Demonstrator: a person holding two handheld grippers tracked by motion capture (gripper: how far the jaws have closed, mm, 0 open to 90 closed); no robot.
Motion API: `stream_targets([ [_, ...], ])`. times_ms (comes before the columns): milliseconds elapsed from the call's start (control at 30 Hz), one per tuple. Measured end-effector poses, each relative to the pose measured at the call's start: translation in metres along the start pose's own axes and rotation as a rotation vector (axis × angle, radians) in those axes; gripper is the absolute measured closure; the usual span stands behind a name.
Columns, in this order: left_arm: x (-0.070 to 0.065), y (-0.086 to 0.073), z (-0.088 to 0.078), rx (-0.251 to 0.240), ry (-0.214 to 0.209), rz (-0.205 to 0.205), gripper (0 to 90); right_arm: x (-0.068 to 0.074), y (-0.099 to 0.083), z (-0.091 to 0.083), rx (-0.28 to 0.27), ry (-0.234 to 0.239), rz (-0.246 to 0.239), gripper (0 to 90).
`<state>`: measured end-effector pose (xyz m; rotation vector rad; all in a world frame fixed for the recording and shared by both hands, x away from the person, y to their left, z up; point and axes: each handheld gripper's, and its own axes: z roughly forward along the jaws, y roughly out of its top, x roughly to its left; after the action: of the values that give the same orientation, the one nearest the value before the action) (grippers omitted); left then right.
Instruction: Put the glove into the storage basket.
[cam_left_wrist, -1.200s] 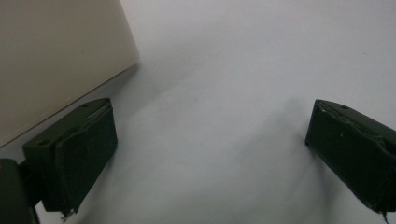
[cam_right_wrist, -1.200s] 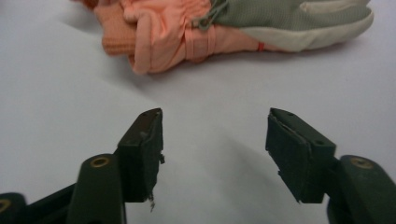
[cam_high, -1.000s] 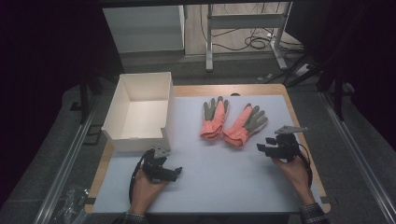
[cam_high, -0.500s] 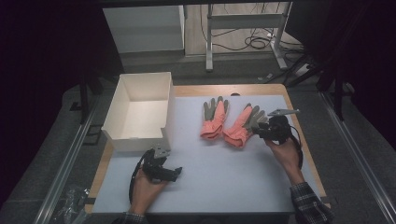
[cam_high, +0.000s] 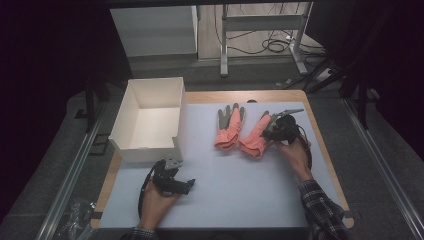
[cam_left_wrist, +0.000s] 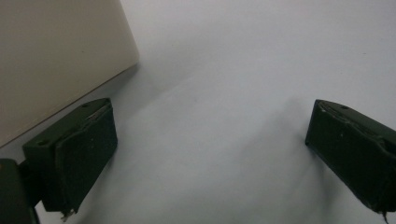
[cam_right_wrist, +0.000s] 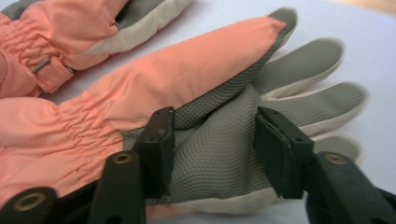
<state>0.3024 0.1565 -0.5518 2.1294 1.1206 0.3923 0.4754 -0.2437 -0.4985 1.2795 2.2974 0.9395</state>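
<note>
The table (cam_high: 225, 200), covered with a pale sheet, carried an open white box (cam_high: 150, 117) at its left rear. Two orange-and-grey gloves lay side by side right of the box: the left glove (cam_high: 229, 129) and the right glove (cam_high: 254, 140). The right gripper (cam_high: 275, 131) sat at the right glove, its jaws parted and straddling the grey mesh palm (cam_right_wrist: 215, 158), both pads against the fabric but not yet closed on it. The left gripper (cam_high: 172, 181) rested near the front corner of the box, jaws spread wide over bare sheet, gripping nothing.
</note>
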Motion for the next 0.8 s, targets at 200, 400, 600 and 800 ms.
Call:
stream_targets([
  [200,0.000,0.000,0.000,0.000,0.000,0.000,2.1,0.004,-0.006,0.006,-0.006,-0.036,0.014,75.5],
  [400,0.000,0.000,0.000,0.001,0.000,0.001,2.1,0.005,-0.008,0.004,-0.019,-0.025,0.016,86.3],
  [600,0.000,0.000,0.000,0.000,0.000,0.000,2.1,0.002,-0.005,-0.007,-0.037,0.018,0.023,87.3],
  [800,0.000,0.000,0.000,0.000,0.000,0.000,2.1,0.002,-0.005,-0.025,-0.064,0.066,0.019,87.7],
])
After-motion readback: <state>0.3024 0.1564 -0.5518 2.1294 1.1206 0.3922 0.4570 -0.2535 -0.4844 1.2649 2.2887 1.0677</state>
